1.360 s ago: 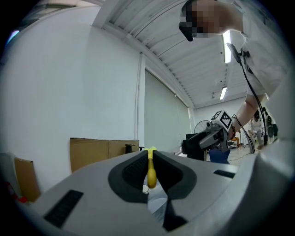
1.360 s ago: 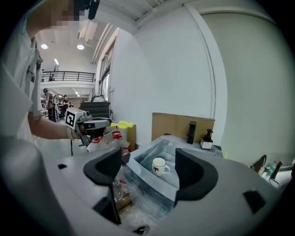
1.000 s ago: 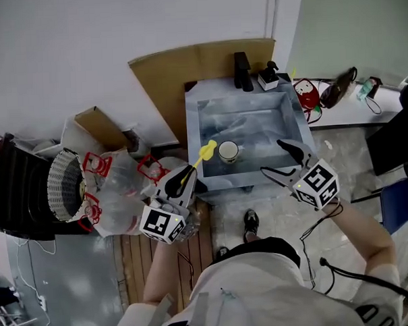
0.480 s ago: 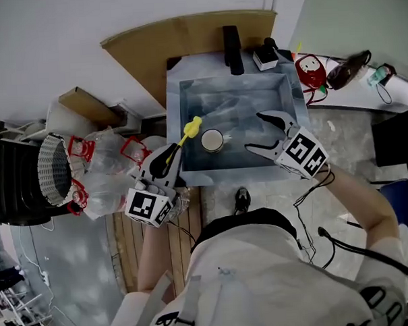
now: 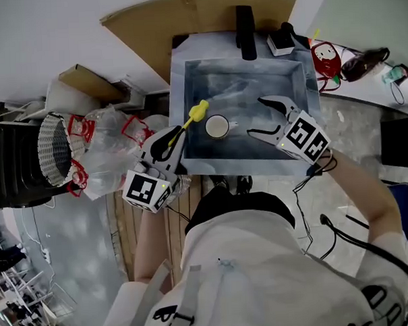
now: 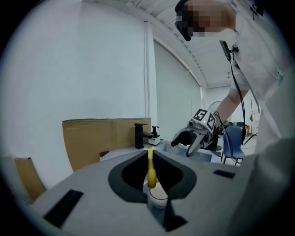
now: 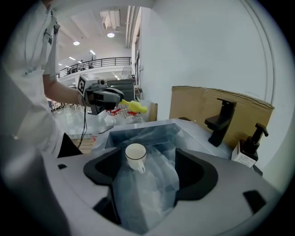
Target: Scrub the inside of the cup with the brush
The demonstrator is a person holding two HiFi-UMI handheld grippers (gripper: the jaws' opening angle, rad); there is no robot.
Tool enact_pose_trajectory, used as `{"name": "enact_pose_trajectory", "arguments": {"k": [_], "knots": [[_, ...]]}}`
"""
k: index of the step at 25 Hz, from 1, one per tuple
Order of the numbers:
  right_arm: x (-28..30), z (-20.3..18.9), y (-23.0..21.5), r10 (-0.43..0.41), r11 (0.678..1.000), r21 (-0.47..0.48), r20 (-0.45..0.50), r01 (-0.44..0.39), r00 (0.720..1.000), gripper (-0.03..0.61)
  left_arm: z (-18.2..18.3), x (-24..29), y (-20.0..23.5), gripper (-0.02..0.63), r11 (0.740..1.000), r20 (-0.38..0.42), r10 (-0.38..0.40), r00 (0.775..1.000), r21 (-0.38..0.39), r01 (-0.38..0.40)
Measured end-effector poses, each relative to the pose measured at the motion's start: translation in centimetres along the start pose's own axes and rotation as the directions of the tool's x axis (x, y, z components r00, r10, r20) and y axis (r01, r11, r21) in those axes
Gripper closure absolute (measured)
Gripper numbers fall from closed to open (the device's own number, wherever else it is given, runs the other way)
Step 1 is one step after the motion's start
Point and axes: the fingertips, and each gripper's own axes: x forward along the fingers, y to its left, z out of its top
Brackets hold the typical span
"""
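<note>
A white cup [image 5: 217, 126] stands upright in the plastic-lined grey sink [image 5: 187, 78], left of its middle. My left gripper [image 5: 176, 138] is shut on a yellow brush [image 5: 196, 115], whose head sticks out over the sink's left edge, just left of the cup. In the left gripper view the brush [image 6: 150, 168] runs between the jaws with the cup [image 6: 157, 196] below it. My right gripper [image 5: 256, 116] hangs open over the sink, to the right of the cup and apart from it. In the right gripper view the cup [image 7: 135, 156] stands ahead of the open jaws, handle towards me.
A black tap [image 5: 245, 22] and a soap dispenser [image 5: 283, 40] stand on the sink's far rim, with cardboard [image 5: 184, 18] behind. Plastic bags [image 5: 102, 156] and a black basket [image 5: 28, 160] lie to the left. A red item [image 5: 326, 55] sits on the counter at right.
My right gripper has moved in over the sink and closer to the cup, still open. The left gripper keeps the brush by the sink's left edge. The head view has shifted.
</note>
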Motion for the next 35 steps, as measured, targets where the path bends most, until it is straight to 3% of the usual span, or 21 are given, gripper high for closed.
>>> {"name": "enact_pose_trajectory", "arguments": {"k": [10, 13, 17, 25, 31, 35], "knots": [[3.2, -1.5, 0.1, 0.049, 0.996, -0.067, -0.114, -0.056, 0.992, 0.23, -3.2, 2.6, 1.2, 0.578, 0.986, -0.082, -0.166, 0.983, -0.008, 0.166], [4.7, -2.4, 0.7, 0.073, 0.986, -0.135, -0.172, -0.097, 0.982, 0.23, -4.3, 3.1, 1.7, 0.578, 0.977, -0.141, -0.207, 0.968, 0.026, 0.213], [6.5, -4.0, 2.4, 0.096, 0.96, -0.231, -0.263, -0.16, 0.96, 0.23, -4.5, 3.7, 1.7, 0.578, 0.954, -0.163, -0.284, 0.945, 0.049, 0.295], [9.3, -5.7, 2.2, 0.093, 0.956, -0.23, -0.354, -0.183, 0.931, 0.23, -6.1, 4.3, 0.3, 0.578, 0.882, -0.278, -0.422, 0.863, 0.097, 0.462], [10.7, -7.1, 2.4, 0.126, 0.925, -0.283, -0.399, -0.253, 0.908, 0.23, -8.5, 4.8, -0.7, 0.578, 0.85, -0.404, -0.438, 0.803, 0.106, 0.516], [11.3, -7.8, 2.7, 0.176, 0.901, -0.292, -0.427, -0.32, 0.887, 0.23, -9.4, 5.3, -0.6, 0.578, 0.851, -0.45, -0.435, 0.78, 0.078, 0.519]]}}
